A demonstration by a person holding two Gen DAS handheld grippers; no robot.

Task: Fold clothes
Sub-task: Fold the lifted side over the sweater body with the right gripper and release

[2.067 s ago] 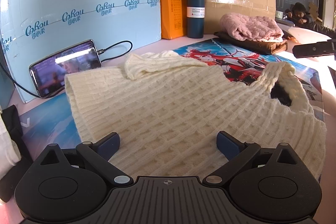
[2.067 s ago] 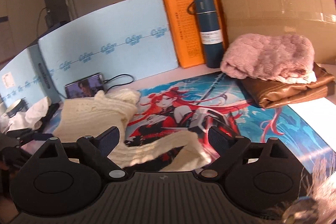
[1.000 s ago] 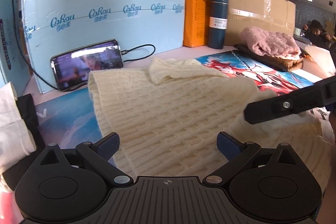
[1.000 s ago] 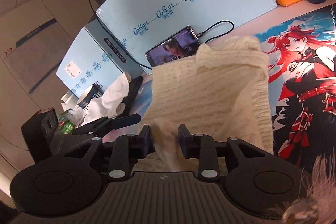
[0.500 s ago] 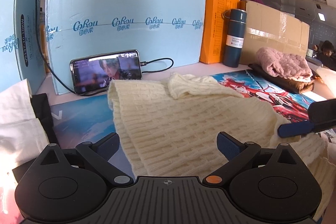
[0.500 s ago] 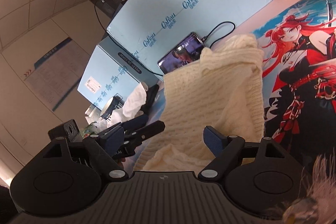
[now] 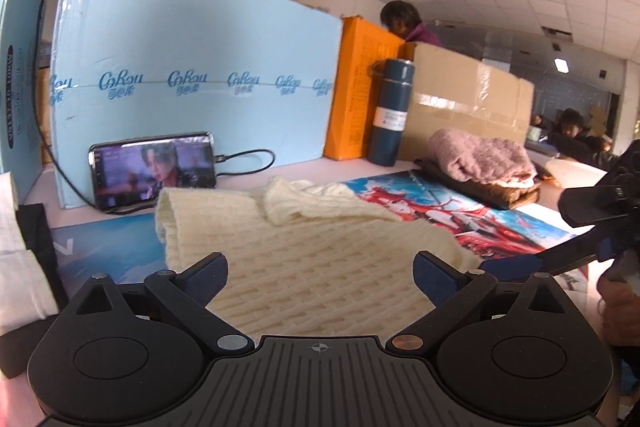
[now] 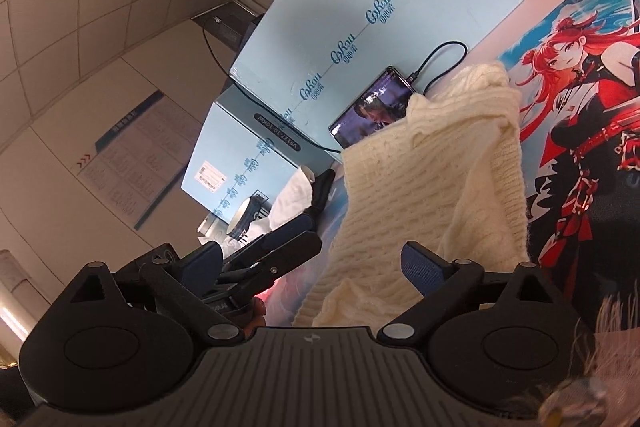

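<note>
We see a cream sweater (image 7: 312,267) that lies on the table, partly on a printed mat (image 7: 460,219) and partly on a blue mat (image 7: 108,247). It is folded into a long band. The knit is thick, with a raised pattern like small bricks, and one ribbed part lies bunched on top at the far end. The edges look soft and rounded.

Our left gripper (image 7: 320,273) hangs low over the near end of the sweater; its fingers stand wide apart and do not press the cloth. Our right gripper (image 8: 312,263) has just been opening, and now its blue pads are far apart as well. The sweater lies between and in front of them, but it is not clamped.

The printed mat is smooth and shows a drawn figure with red hair. Behind the sweater, a phone (image 7: 154,171) leans on its long side against a pale blue board (image 7: 200,75), with a black cable plugged in. On the board we can read the repeated word "CoRou". Next to it stand an orange box (image 7: 360,95) with small print that we cannot read, a dark blue metal bottle (image 7: 390,111) with a white label, and a cardboard box (image 7: 468,99) with shiny tape. A fluffy pink knit (image 7: 480,157) rests on a folded brown, shiny garment (image 7: 496,193).
</note>
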